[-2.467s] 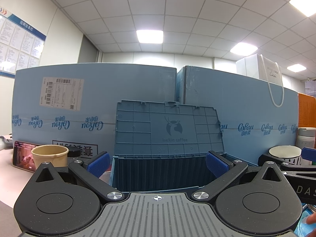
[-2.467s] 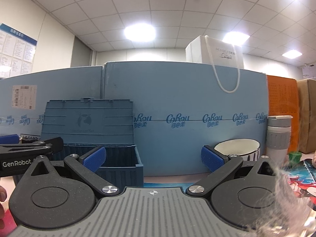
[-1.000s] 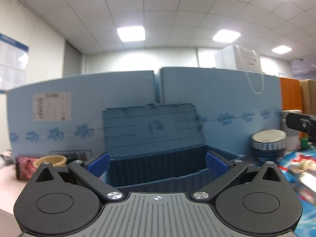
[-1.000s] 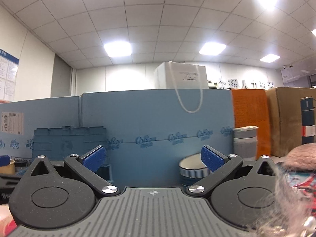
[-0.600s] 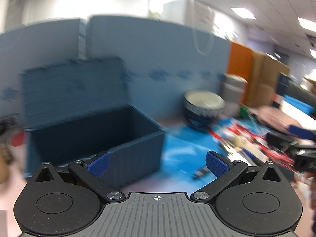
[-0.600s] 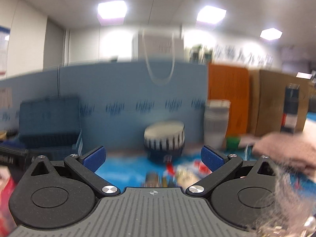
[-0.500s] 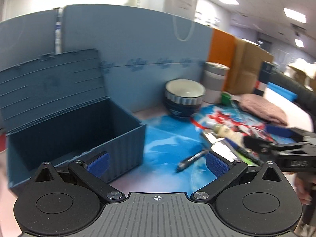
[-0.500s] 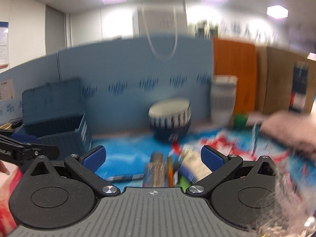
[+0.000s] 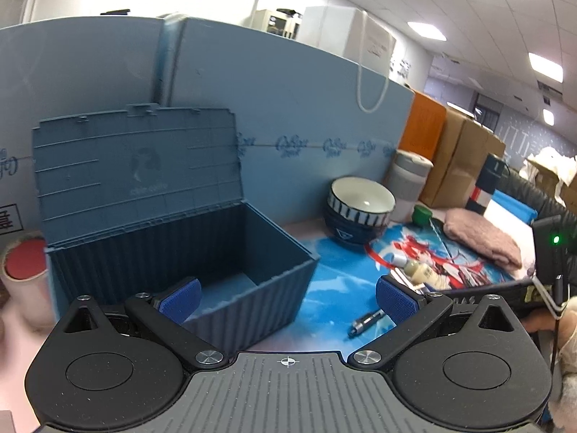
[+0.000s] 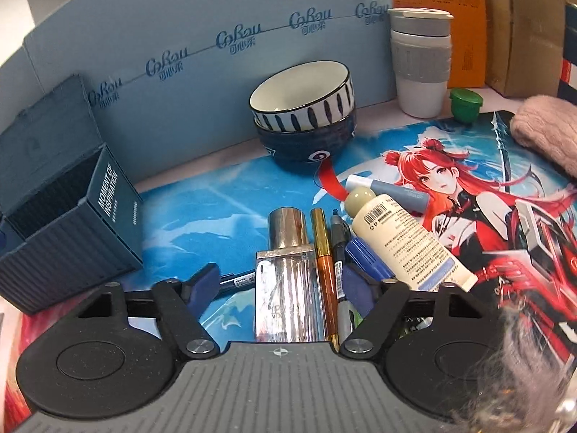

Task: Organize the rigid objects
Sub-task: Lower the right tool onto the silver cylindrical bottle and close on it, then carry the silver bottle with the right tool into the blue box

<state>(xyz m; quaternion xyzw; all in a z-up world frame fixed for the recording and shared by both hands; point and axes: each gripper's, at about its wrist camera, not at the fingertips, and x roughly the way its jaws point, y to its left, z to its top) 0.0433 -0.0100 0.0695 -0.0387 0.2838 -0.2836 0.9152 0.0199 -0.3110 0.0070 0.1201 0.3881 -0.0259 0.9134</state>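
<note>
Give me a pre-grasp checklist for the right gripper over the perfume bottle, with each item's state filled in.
1. Perfume bottle lies between the right gripper fingers, jaws closing: ok.
2. Pads pressing the bottle: not ok, gaps on both sides.
3. Bottle alone in the jaws: not ok, the orange pen lies against it inside the right pad.
4. Blue box open with floor space: ok.
5. Left gripper open, holding nothing: ok.
6. Bottle cap secure: cannot tell.

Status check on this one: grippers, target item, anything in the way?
Left gripper open, empty, over open box. Right gripper closing around perfume bottle, pads not yet touching. Pens crowd its right side.
</note>
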